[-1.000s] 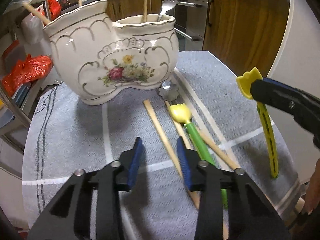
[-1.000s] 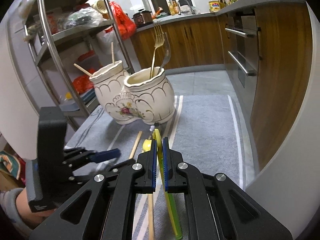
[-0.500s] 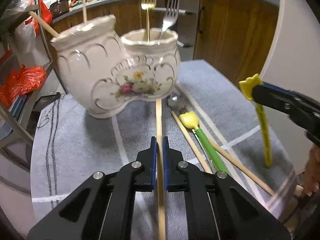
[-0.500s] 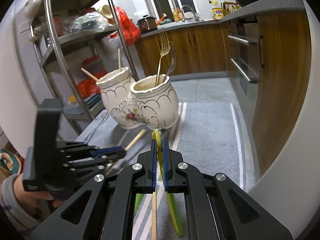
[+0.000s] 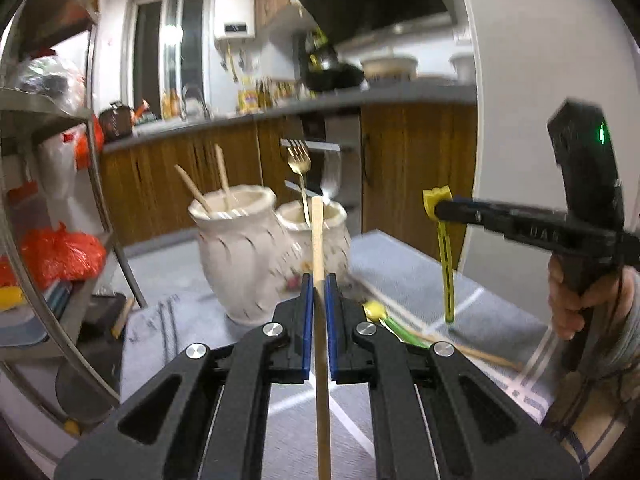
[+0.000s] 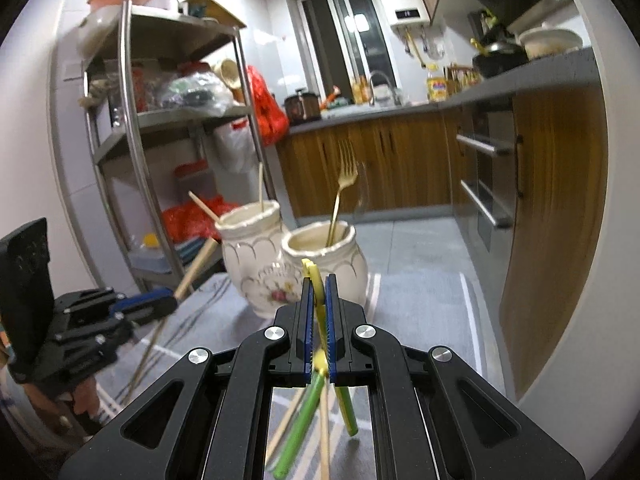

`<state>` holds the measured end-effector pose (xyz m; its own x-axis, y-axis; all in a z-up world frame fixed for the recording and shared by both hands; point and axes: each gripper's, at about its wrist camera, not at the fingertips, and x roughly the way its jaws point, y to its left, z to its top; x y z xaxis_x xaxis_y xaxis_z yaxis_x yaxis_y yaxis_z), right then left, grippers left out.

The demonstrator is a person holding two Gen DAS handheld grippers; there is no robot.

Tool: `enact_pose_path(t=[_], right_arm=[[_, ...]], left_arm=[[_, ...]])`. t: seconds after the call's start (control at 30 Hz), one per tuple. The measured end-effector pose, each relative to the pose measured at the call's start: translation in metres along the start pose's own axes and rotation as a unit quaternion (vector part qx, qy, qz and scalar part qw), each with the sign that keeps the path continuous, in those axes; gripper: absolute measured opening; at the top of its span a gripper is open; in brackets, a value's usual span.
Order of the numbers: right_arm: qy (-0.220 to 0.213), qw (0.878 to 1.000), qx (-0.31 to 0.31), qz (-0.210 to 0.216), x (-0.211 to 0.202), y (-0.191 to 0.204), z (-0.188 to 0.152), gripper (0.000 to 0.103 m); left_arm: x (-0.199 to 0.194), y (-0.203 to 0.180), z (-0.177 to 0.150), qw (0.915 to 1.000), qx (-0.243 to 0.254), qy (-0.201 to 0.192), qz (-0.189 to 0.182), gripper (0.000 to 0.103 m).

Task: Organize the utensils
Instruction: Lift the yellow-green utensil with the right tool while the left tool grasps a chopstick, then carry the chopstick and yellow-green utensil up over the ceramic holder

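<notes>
My left gripper point(image 5: 317, 280) is shut on a wooden chopstick point(image 5: 318, 240), held up off the cloth and pointing toward the white double ceramic holder point(image 5: 244, 256). That holder has two chopsticks point(image 5: 222, 178) in its left pot and a gold fork point(image 5: 299, 176) in its right pot. My right gripper point(image 6: 318, 280) is shut on a yellow plastic utensil point(image 6: 314, 276), seen hanging at the right of the left wrist view as a yellow plastic utensil point(image 5: 445, 256). A green-handled utensil point(image 6: 300, 428) and more chopsticks point(image 6: 325, 428) lie on the grey cloth point(image 6: 420, 320).
A metal shelf rack point(image 6: 132, 152) with bags and jars stands left of the table. Wooden kitchen cabinets point(image 6: 400, 164) and an oven front point(image 6: 484, 184) lie beyond. The table's right edge point(image 6: 496, 360) runs close to my right gripper. A person's hand point(image 5: 568, 304) holds the right gripper's handle.
My left gripper closed on a chopstick lying on the cloth and lifted it, tilting up toward level. The right gripper rose slightly, keeping the yellow utensil.
</notes>
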<state>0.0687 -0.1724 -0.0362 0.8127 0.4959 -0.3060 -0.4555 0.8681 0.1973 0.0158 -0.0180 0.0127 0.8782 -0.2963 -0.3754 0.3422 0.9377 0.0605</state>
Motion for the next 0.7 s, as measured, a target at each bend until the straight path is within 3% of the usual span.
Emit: enact_pose_path(t=[0.17, 0.33, 0.7], right_arm=[[-0.023, 1.000, -0.010, -0.003, 0.002, 0.009, 0.006, 0.006], [-0.037, 0.999, -0.013, -0.009, 0.010, 0.017, 0.024, 0.006], [-0.061, 0.998, -0.002, 0.005, 0.050, 0.025, 0.069, 0.006]], left_arm=[[-0.024, 0.027, 0.015, 0.9976, -0.038, -0.057, -0.001, 0.006], [-0.037, 0.058, 0.029, 0.9944, -0.057, -0.088, 0.012, 0.006], [0.003, 0.126, 0.071, 0.9884, -0.099, -0.112, 0.027, 0.006]])
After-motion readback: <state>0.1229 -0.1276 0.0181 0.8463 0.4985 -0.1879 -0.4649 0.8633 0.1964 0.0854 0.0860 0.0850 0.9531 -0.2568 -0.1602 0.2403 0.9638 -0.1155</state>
